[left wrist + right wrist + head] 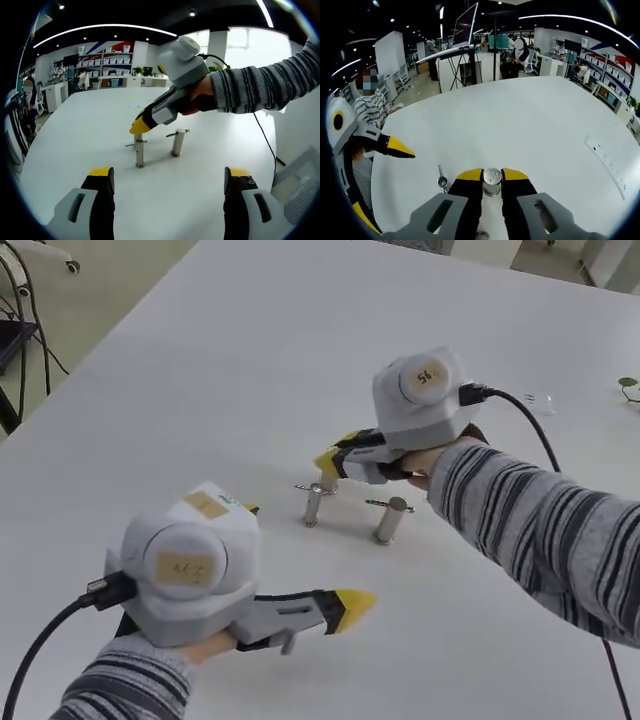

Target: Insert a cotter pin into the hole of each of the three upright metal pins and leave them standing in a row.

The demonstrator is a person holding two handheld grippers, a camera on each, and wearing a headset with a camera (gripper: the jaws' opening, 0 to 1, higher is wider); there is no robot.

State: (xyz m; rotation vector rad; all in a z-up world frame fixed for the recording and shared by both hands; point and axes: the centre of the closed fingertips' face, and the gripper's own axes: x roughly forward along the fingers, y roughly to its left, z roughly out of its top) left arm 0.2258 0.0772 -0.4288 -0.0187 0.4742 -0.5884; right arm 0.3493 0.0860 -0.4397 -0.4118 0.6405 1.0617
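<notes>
Three upright metal pins stand close together on the white table [200, 390]. The near-left pin [313, 506] and the near-right pin [390, 521] each carry a cotter pin [385, 504] through the top. Both show in the left gripper view, the left pin [140, 153] and the right pin [177, 143]. My right gripper [327, 464] is shut on the third pin [492, 181], just behind the other two; the grip on it is hidden in the head view. I cannot tell whether it carries a cotter pin. My left gripper [169, 172] hangs open in front of the row, holding nothing.
A black cable [530, 430] trails from the right gripper across the table. A small white object [540, 400] and a green item [630, 388] lie at the far right edge. A long white strip [605, 160] lies on the table. Desks and people are beyond the table.
</notes>
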